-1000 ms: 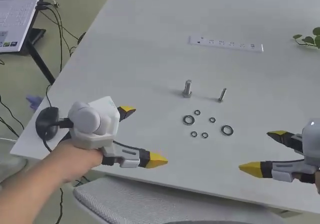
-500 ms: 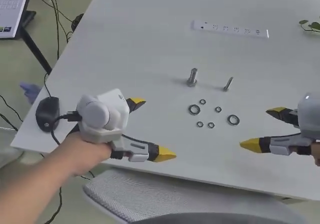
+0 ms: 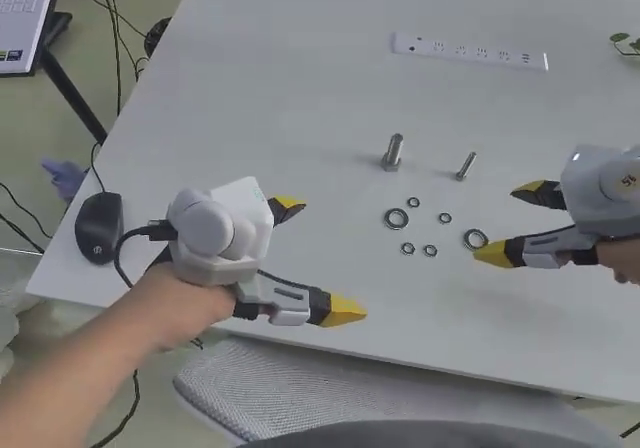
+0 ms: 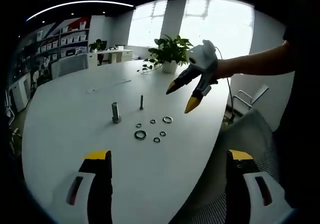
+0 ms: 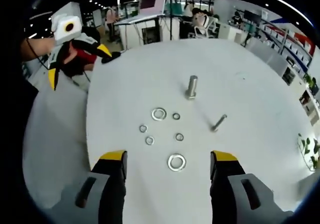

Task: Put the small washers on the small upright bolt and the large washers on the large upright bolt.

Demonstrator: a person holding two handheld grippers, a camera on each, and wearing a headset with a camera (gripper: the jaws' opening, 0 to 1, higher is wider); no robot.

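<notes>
Silvery large bolt (image 3: 393, 153), stouter than small bolt (image 3: 466, 165)

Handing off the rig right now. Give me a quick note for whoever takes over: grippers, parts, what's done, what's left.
Left gripper: open, empty, over the table's near edge.
Right gripper: open, empty, a large washer just ahead of its jaws.
Large bolt and small bolt: upright, bare.
The other large washer and four small washers lie loose near them.
Done: nothing. Left: all six washers.

left gripper (image 3: 315, 259): fingers (image 3: 340, 314) spread wide | right gripper (image 3: 512, 222): likewise spread
</notes>
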